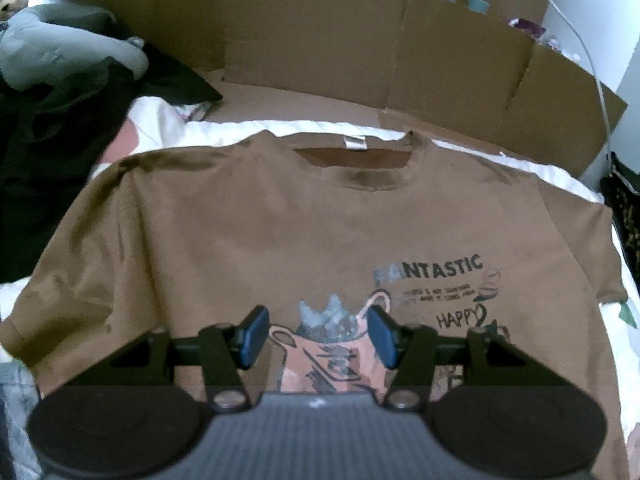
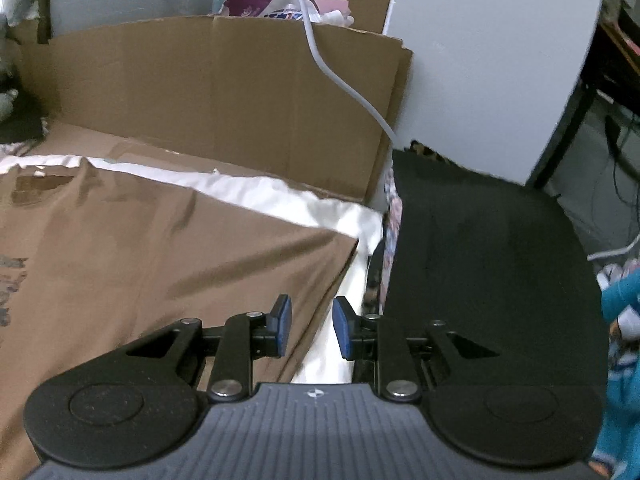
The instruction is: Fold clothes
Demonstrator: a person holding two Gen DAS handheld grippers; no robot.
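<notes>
- T-shirt (image 1: 280, 216), brown, lies spread flat and face up on a white sheet (image 1: 224, 130) on the bed, collar toward the far side; we see a white tag inside the neck.
- Print (image 1: 432, 276) on its chest reads "FANTASTIC" and "HAPPY", beside a pink jug drawing.
- Our left claw (image 1: 316, 334) hangs over the shirt's chest, jaws apart, nothing between the blue pads (image 1: 252, 336).
- Our right claw (image 2: 312, 326) sits over the shirt's right edge, where brown cloth meets the sheet; its jaws stand narrowly apart and hold nothing.
- Cardboard (image 1: 320, 40) stands along the far side of the bed, past the collar.
- Cable (image 2: 340, 76), white, hangs down in front of the cardboard at the right.
- Dark clothes (image 1: 48, 152) are piled left of the shirt; a black mat (image 2: 480, 272) lies just beside the bed's right edge.
</notes>
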